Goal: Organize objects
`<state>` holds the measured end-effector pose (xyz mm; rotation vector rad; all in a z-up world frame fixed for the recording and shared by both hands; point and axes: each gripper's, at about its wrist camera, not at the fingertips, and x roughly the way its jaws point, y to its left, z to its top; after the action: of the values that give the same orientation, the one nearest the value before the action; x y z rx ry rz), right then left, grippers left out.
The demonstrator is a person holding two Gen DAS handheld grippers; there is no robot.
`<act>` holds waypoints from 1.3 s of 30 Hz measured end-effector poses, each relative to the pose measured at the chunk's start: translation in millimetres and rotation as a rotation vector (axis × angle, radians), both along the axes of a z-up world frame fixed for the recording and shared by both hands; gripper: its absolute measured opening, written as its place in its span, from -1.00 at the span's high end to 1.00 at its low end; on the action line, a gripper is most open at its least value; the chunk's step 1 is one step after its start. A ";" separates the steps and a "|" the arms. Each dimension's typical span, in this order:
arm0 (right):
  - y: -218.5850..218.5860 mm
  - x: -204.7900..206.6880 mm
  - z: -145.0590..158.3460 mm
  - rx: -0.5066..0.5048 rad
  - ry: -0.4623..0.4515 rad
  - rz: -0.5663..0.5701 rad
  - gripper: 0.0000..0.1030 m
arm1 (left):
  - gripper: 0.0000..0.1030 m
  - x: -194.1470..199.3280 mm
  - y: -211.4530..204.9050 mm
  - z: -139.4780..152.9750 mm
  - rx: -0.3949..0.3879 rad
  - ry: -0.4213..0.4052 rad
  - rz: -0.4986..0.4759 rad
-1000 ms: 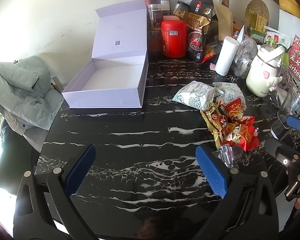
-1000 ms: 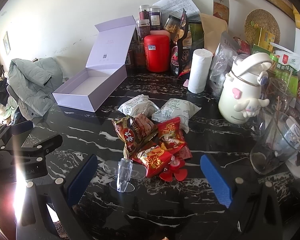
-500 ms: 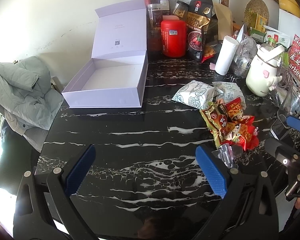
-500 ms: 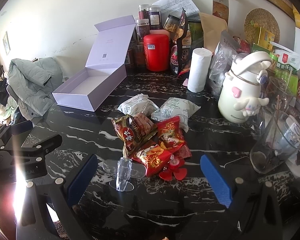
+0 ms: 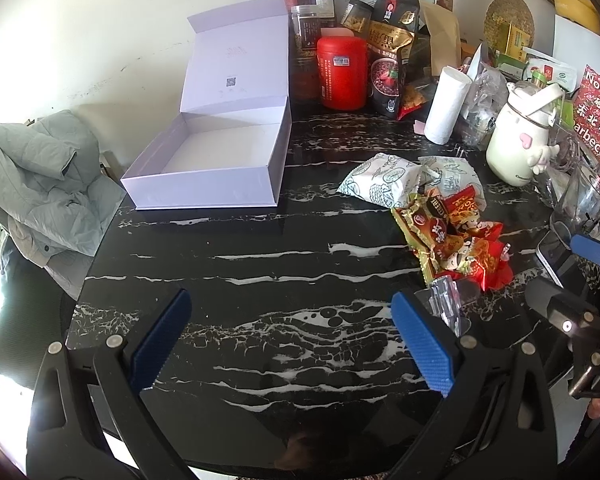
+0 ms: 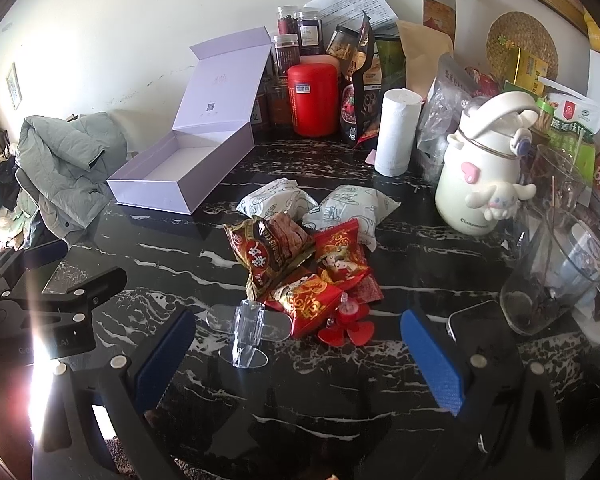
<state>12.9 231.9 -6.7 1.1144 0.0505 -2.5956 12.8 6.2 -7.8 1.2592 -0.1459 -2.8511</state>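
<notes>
Looks like nothing's started yet. Both the left claw [image 5: 290, 332] and right claw [image 6: 296, 354] hang over the worktop [image 5: 260, 264] with jaws spread, empty. The snack packets [image 6: 300, 264] sit just ahead of the right claw, the open lilac box [image 5: 216, 164] ahead-left of the left one. Next is probably grabbing a packet. Basically unchanged from a second ago.

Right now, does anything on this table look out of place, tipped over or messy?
Yes. The snack packets lie in a loose, overlapping heap mid-table, while the open lilac box beside them holds nothing. A clear plastic stand lies tipped on its side at the pile's near edge. Nothing looks spilled or broken. Both grippers are open and hold nothing.
</notes>
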 end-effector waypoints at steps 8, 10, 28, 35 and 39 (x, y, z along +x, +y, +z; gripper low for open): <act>7.6 8.5 -13.3 -0.008 -0.037 0.001 -1.00 | -0.95 7.2 10.2 -10.7 0.013 -0.021 -0.029; 9.3 8.6 -17.4 -0.008 -0.048 0.003 -1.00 | -0.95 7.4 13.0 -14.6 0.016 -0.030 -0.040; 38.8 -14.4 -50.2 -0.030 -0.120 0.005 -0.35 | -0.95 -15.6 62.2 -43.7 0.126 -0.133 -0.245; 40.6 -31.1 -62.9 0.001 -0.126 0.033 0.03 | -0.95 -31.6 78.5 -58.0 0.119 -0.193 -0.295; 41.0 -40.2 -68.0 -0.003 -0.127 0.056 0.07 | -0.91 -38.9 84.3 -66.3 0.129 -0.234 -0.316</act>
<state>-27.3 272.9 -74.7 1.2563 0.0483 -2.4698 -26.1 90.5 -74.2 1.7398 -0.1819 -2.9981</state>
